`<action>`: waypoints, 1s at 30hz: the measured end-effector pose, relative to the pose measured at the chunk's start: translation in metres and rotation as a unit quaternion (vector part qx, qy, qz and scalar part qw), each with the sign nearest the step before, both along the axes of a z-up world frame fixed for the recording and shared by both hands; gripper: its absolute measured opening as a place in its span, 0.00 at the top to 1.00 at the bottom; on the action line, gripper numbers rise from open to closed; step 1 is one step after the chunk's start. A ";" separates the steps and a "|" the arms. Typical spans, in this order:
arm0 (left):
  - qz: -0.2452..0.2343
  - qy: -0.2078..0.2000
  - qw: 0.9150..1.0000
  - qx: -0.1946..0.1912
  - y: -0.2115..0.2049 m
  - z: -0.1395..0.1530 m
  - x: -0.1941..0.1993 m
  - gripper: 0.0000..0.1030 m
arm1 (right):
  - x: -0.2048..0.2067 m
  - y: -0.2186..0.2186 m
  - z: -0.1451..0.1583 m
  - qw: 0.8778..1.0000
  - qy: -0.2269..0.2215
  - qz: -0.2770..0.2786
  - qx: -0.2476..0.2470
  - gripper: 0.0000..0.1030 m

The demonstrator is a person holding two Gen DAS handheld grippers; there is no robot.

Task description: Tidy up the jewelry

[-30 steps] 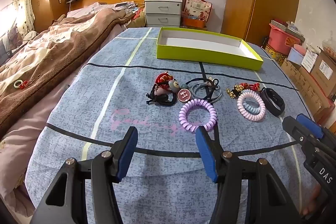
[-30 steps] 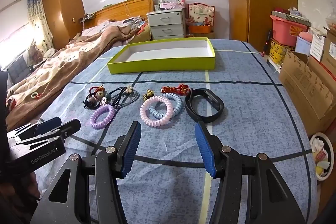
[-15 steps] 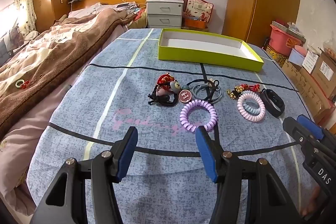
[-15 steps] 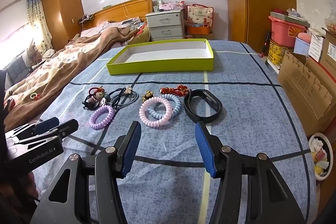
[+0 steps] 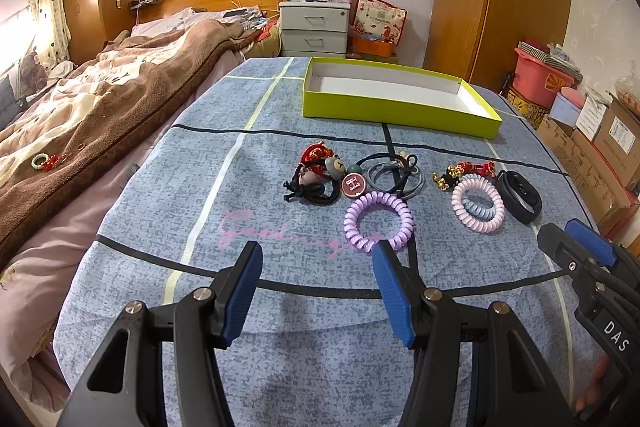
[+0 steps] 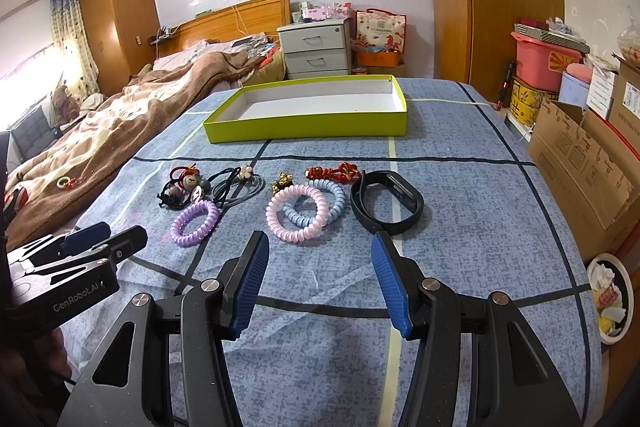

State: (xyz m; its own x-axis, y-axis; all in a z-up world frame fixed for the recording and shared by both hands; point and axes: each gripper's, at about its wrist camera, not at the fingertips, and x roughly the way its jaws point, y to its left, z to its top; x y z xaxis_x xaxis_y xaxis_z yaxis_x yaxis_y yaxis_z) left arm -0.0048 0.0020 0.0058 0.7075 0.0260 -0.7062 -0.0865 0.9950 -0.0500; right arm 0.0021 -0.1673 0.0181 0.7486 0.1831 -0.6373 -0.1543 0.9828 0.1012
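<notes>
Left gripper (image 5: 316, 263): held low over the near part of the bed (image 5: 280, 367), pointing toward the far edge. Jaws stand wide apart, nothing between them. Blue pads (image 5: 244, 291) roughly upright, clear of the blue bedspread. Its right fingertip sits just short of the purple coil band (image 5: 378, 222), apart from it as far as this view shows.

Right gripper (image 6: 318, 261): same attitude, low and level, jaws spread wide and empty. It lines up on the pink coil band (image 6: 298, 213), which lies just ahead of the fingertips, not touched. In the left wrist view the right gripper shows at the right edge; a fingertip of the person's hand (image 5: 596, 379) shows under it.

Jewelry lies in a loose row across the middle of the bed:
- black hair ties with red knot and bear charm (image 5: 316, 175), toward the left edge;
- grey and black elastic loops (image 5: 394, 173) touching them, with a round maroon charm (image 5: 354, 183) at the join;
- purple coil band just nearer than those;
- pink coil band overlapping a pale blue coil band (image 6: 334, 199);
- gold and red charm piece (image 6: 332, 174) just beyond the coils;
- black wristband (image 6: 386, 201) beside the blue coil, toward the right edge.

Yellow-green tray (image 6: 308, 129): shallow, white inside, nothing in it, near the far edge of the bed, well apart from the row.

A small ring with red beads (image 5: 42, 161) rests on the brown blanket (image 5: 100, 107) past the left edge.
</notes>
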 end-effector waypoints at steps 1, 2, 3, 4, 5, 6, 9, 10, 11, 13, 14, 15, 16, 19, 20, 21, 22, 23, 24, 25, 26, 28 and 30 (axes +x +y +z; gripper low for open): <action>0.000 -0.001 1.000 0.001 0.000 0.000 0.000 0.42 | -0.001 0.000 0.000 1.000 -0.001 -0.001 0.000 0.48; 0.000 -0.002 1.000 0.001 0.000 0.001 -0.001 0.42 | -0.001 0.000 0.000 1.000 -0.001 -0.001 0.001 0.48; 0.000 -0.002 1.000 0.001 0.000 0.000 -0.001 0.42 | -0.002 0.000 0.000 1.000 -0.001 -0.001 0.001 0.48; 0.001 -0.002 1.000 0.001 -0.001 0.000 -0.001 0.42 | -0.002 0.000 0.000 1.000 -0.001 -0.001 0.001 0.48; 0.001 -0.001 1.000 0.001 -0.001 0.000 -0.001 0.42 | -0.001 0.000 0.000 1.000 -0.001 -0.001 0.001 0.48; 0.001 0.000 1.000 0.000 -0.001 0.000 -0.001 0.42 | -0.001 0.000 0.000 1.000 -0.001 -0.001 0.000 0.48; 0.002 0.000 1.000 0.000 -0.001 0.001 -0.002 0.42 | -0.002 -0.001 0.000 1.000 -0.001 0.000 0.001 0.47; 0.002 0.000 1.000 0.001 -0.001 0.001 -0.002 0.42 | -0.002 -0.001 0.000 1.000 -0.001 0.000 0.001 0.47; 0.002 0.000 1.000 0.001 -0.002 0.001 -0.002 0.42 | -0.002 -0.001 0.000 1.000 -0.001 0.000 0.001 0.48; 0.002 0.000 1.000 0.001 -0.002 0.001 -0.003 0.42 | -0.002 -0.001 0.000 1.000 -0.001 0.000 0.001 0.48; 0.002 0.000 1.000 0.001 -0.002 0.001 -0.002 0.42 | -0.002 -0.001 0.000 1.000 -0.001 -0.001 0.001 0.48; 0.002 0.001 1.000 0.001 -0.001 0.001 -0.003 0.42 | -0.002 -0.001 0.000 1.000 0.000 -0.001 0.001 0.48; 0.002 0.001 1.000 0.002 -0.002 0.002 -0.004 0.42 | -0.002 -0.001 0.000 1.000 0.000 -0.001 0.001 0.48; 0.002 -0.001 1.000 0.005 -0.002 0.002 -0.004 0.42 | -0.002 0.000 0.000 1.000 0.000 -0.001 0.001 0.48; 0.001 -0.001 1.000 0.003 -0.002 0.002 -0.004 0.42 | -0.002 0.000 0.000 1.000 0.000 -0.001 0.000 0.47; 0.001 0.000 1.000 0.003 -0.003 0.002 -0.004 0.42 | -0.002 0.000 0.000 1.000 0.000 -0.001 0.000 0.48; 0.002 0.001 1.000 0.002 -0.003 0.003 -0.004 0.42 | -0.002 0.000 0.000 1.000 0.000 -0.001 0.000 0.48; 0.002 0.001 1.000 0.002 -0.002 0.002 -0.004 0.42 | -0.002 0.000 0.000 1.000 0.000 -0.001 0.000 0.47; 0.002 0.001 1.000 0.002 -0.002 0.002 -0.004 0.42 | -0.002 0.000 0.000 1.000 0.000 -0.001 0.000 0.48; 0.002 0.002 1.000 0.001 -0.002 0.002 -0.004 0.42 | -0.002 0.000 0.000 1.000 0.000 -0.001 0.000 0.48; 0.003 0.001 1.000 0.002 -0.002 0.003 -0.005 0.42 | -0.003 0.000 0.000 1.000 0.000 -0.001 0.000 0.48; 0.003 0.001 1.000 0.001 -0.001 0.003 -0.004 0.42 | -0.002 0.000 0.000 1.000 0.000 0.000 0.000 0.47; 0.002 0.002 1.000 0.001 -0.002 0.003 -0.005 0.42 | -0.003 0.000 0.001 1.000 0.000 0.000 -0.001 0.47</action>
